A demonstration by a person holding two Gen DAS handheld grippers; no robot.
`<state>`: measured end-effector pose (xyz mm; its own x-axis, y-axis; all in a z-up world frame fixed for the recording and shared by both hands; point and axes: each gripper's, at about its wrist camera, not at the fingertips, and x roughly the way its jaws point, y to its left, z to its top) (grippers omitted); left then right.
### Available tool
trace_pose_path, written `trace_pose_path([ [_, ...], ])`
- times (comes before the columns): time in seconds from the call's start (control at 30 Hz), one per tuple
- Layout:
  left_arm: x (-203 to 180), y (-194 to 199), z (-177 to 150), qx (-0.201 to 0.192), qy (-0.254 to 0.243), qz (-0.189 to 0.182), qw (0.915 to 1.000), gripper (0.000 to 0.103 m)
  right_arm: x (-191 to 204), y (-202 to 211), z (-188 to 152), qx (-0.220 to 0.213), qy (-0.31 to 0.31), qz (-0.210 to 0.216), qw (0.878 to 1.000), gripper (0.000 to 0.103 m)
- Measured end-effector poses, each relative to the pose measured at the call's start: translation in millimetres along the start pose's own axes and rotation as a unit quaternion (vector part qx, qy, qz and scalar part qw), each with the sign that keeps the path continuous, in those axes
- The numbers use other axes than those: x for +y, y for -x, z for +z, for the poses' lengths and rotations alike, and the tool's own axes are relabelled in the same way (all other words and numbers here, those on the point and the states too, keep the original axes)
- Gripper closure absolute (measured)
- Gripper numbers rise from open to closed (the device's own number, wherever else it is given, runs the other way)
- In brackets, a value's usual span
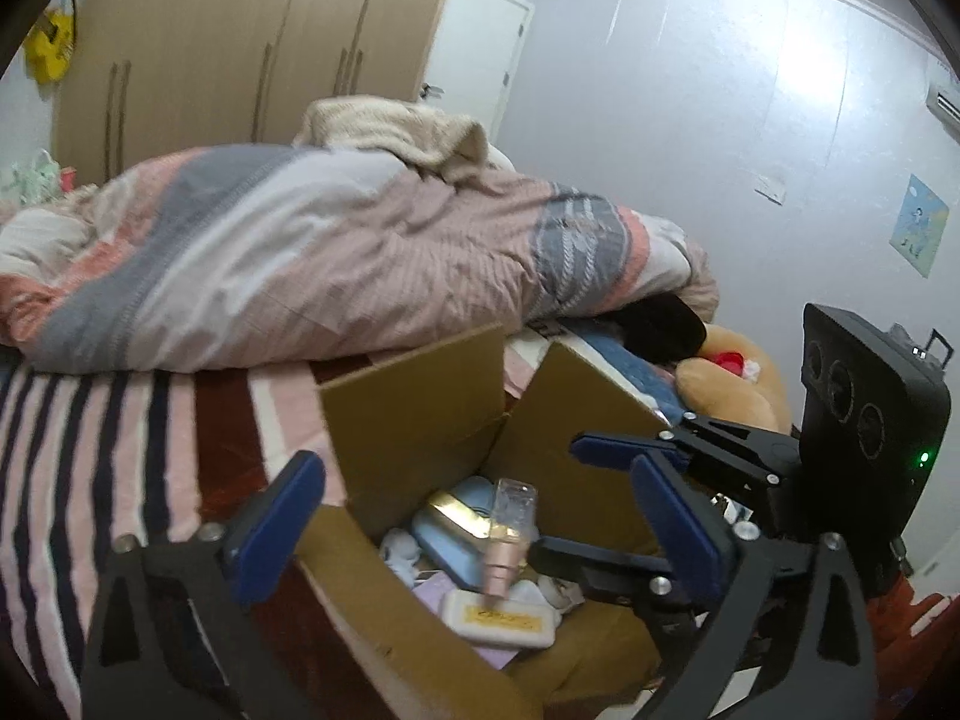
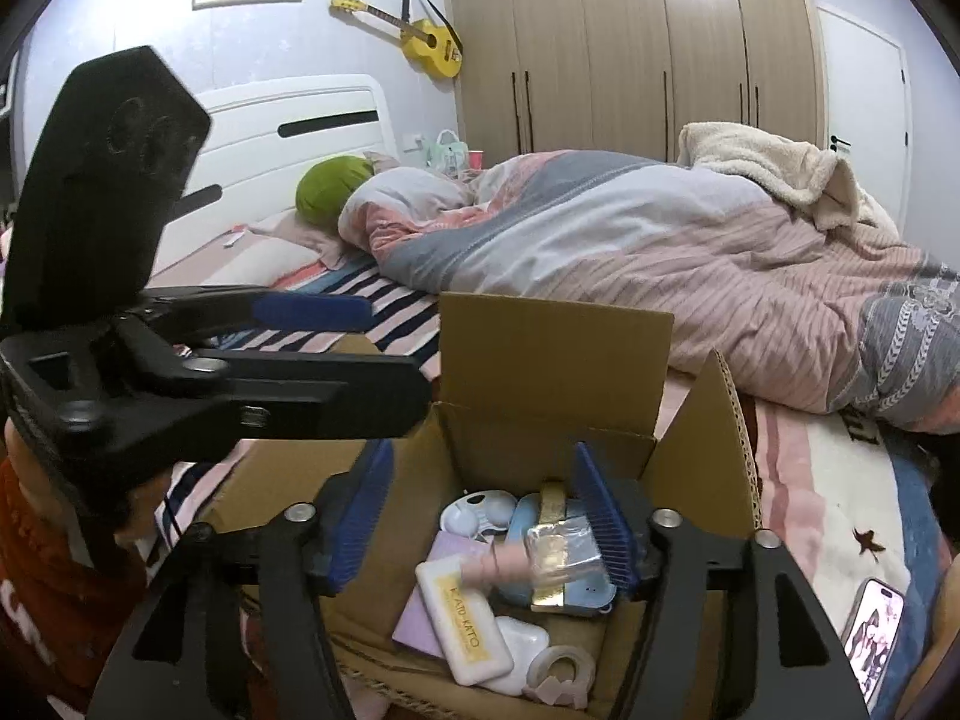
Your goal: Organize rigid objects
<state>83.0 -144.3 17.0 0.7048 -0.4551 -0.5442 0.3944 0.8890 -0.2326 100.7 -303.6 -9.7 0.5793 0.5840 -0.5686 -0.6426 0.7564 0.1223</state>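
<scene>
An open cardboard box (image 1: pixel 414 420) (image 2: pixel 552 360) sits on the striped bed. Inside lie a cream case with yellow label (image 1: pixel 498 621) (image 2: pixel 465 624), a light blue case with a gold band (image 1: pixel 450 531) (image 2: pixel 576 588), a lilac flat box (image 2: pixel 420 618) and white pieces (image 2: pixel 480 510). A clear bottle with a pink pump (image 1: pixel 510 540) (image 2: pixel 540 558) is blurred, in mid-air over the box contents. My left gripper (image 1: pixel 480 540) is open above the box. My right gripper (image 2: pixel 480 516) is open above the box, the bottle just off its right finger.
A rumpled pink and grey duvet (image 2: pixel 630 252) lies behind the box. A phone (image 2: pixel 870 630) lies on the bed at right. A plush toy (image 1: pixel 732 378) sits beyond the box. Wardrobe (image 2: pixel 630 48), a yellow guitar (image 2: pixel 420 39) and headboard (image 2: pixel 288 120) stand behind.
</scene>
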Motion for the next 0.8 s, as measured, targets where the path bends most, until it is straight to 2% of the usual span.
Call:
trace_pose_path([
  [0.07, -0.6, 13.1, -1.0, -0.012, 0.0, 0.012, 0.9999, 0.001, 6.1, 5.6, 2.1, -0.009, 0.009, -0.01, 1.0, 0.024],
  [0.13, -1.0, 29.1, -3.4, -0.024, 0.001, 0.03, 0.9993, 0.001, 11.8, 11.2, 4.3, -0.017, 0.021, -0.021, 0.999, 0.02],
  [0.2, -2.2, 40.9, -4.8, -0.034, -0.001, 0.049, 0.9982, 0.001, 19.4, 17.7, 7.6, -0.022, 0.032, -0.034, 0.999, 0.01],
  [0.3, -3.9, 61.2, -8.6, -0.053, -0.001, 0.085, 0.9949, 0.001, 26.4, 25.7, 11.6, -0.032, 0.04, -0.043, 0.998, 0.004],
  [0.53, 2.8, 95.7, -17.9, -0.087, 0.017, 0.164, 0.9825, 0.001, 30.9, 41.1, 20.0, -0.062, 0.047, -0.024, 0.997, 0.001],
  [0.63, 11.5, 100.1, -22.6, -0.089, 0.033, 0.179, 0.9793, 0.001, 31.6, 45.5, 22.9, -0.076, 0.05, -0.007, 0.996, 0.0],
  [0.8, 27.3, 99.8, -30.4, -0.085, 0.054, 0.198, 0.975, 0.001, 31.6, 40.4, 25.3, -0.07, 0.055, 0.033, 0.995, 0.0],
])
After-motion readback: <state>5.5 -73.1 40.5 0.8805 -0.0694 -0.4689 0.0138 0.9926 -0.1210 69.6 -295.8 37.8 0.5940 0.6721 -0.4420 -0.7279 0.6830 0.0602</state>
